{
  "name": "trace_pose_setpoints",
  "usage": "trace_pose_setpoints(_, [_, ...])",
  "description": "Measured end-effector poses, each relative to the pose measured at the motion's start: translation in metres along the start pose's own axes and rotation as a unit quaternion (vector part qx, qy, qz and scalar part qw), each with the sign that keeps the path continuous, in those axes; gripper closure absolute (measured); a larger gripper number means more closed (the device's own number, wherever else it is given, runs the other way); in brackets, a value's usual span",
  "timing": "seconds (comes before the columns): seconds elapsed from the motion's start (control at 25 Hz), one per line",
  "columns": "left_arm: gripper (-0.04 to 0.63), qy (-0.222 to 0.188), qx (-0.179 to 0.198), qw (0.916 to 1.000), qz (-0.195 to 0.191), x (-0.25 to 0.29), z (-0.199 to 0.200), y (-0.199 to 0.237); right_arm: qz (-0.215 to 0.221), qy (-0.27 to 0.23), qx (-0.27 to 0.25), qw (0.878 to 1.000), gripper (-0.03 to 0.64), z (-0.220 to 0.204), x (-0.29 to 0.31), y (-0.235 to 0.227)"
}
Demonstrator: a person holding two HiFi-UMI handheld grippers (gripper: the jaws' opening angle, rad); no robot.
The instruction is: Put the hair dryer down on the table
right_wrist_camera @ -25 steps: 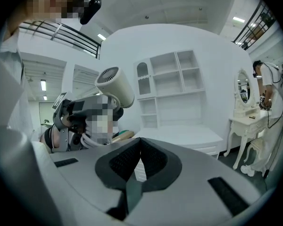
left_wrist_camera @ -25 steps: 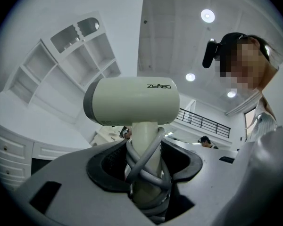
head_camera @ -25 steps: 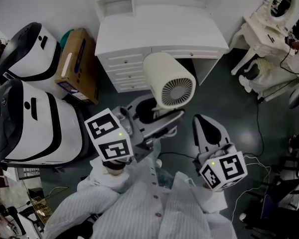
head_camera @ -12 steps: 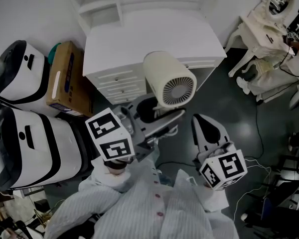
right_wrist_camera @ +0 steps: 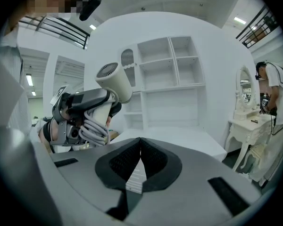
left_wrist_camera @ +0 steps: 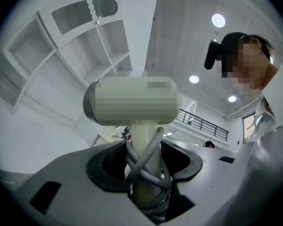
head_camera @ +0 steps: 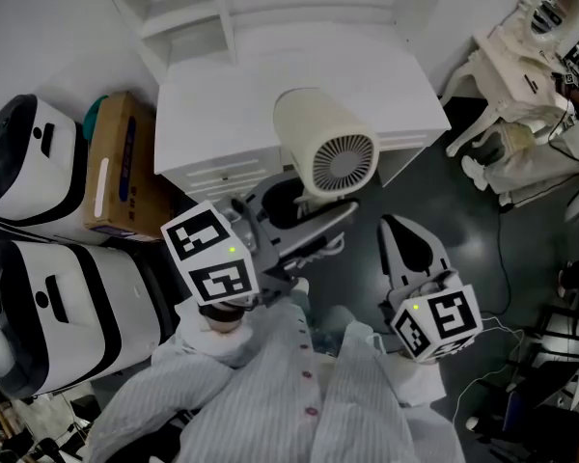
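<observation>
Hair dryer (head_camera: 325,146), cord (left_wrist_camera: 142,160) wound round its handle: held upright over the front edge of the white desk (head_camera: 232,104), handle clamped in the left tongs (left_wrist_camera: 146,166), apparently for setting down. Right tongs (right_wrist_camera: 140,147) closed on nothing, held aside. Surrounds: shelves (head_camera: 174,13) behind, cardboard box (head_camera: 116,167) beside the desk; nothing obstructs its top.

Left gripper (head_camera: 304,215): grey moulded shell; black ribbed pads line the inner faces of the jaws.
Right gripper (head_camera: 394,228): same grey shell with black-lined jaws and dark slots on its top face.
Marker cubes (head_camera: 212,258): white faces with black square patterns; a small green light on each.
Shirt (head_camera: 299,398): pale and finely striped, with small dark buttons down the front.
Sleeves (head_camera: 159,394): same striped cloth, with white cloth at the wrists.
</observation>
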State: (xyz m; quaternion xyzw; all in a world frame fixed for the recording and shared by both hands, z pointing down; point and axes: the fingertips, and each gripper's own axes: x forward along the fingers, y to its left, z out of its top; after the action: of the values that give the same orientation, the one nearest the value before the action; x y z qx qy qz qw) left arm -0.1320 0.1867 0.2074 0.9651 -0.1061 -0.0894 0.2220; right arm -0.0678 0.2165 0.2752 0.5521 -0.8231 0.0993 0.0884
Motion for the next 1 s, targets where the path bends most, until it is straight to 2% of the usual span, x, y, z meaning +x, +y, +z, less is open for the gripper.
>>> trace_pose_setpoints(0.24, [0.377,0.002,-0.006,1.0,-0.004,0.013,0.007,0.027,-0.006,0.011,0.007,1.0,0.605,-0.003,0.023,-0.017])
trace_pose_setpoints(0.52, [0.377,0.008,0.0,0.9999,0.007,0.043,0.013,0.065,-0.007,0.009,0.014,1.0,0.605,0.002,0.055,-0.062])
trace_pose_setpoints(1.0, [0.377,-0.004,0.002,0.9986,0.053,0.156,0.039,0.167,0.035,0.017,0.005,0.999,0.606,0.025,0.144,-0.199])
